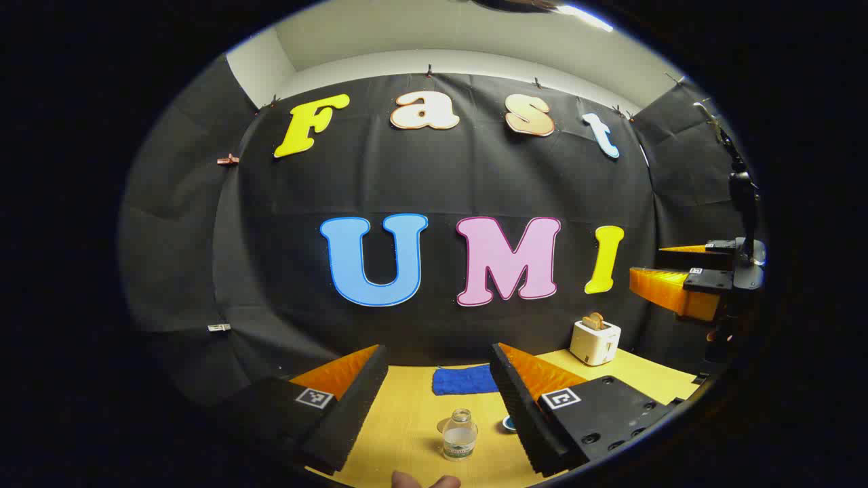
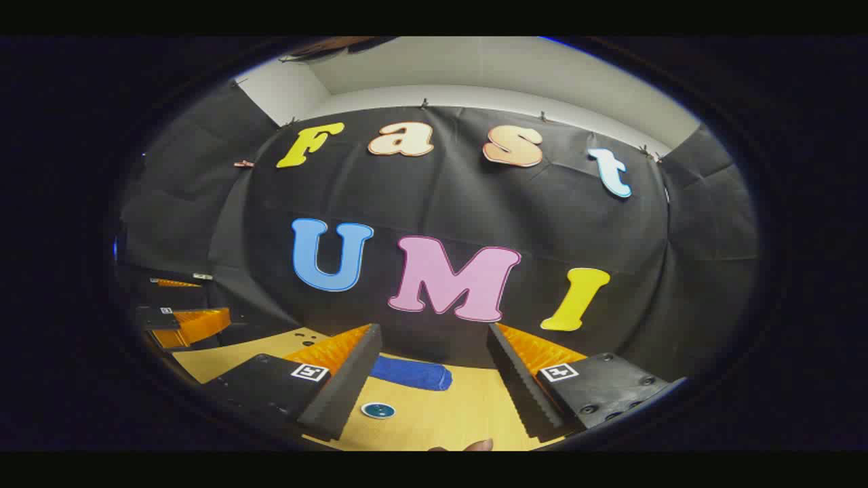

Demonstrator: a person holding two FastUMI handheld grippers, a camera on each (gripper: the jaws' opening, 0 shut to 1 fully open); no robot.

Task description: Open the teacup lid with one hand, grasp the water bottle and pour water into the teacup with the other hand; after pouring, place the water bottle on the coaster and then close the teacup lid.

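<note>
You are holding your left gripper above the wooden table with its fingers spread wide, gripping nothing; the water bottle, clear, cylindrical and uncapped, is standing upright between and below the fingers, touching neither; a folded blue cloth is lying beyond it; a white toaster is sitting far right. Your right gripper is also hanging with fingers parted and empty; a small round teal coaster is lying flat beside its left finger.
</note>
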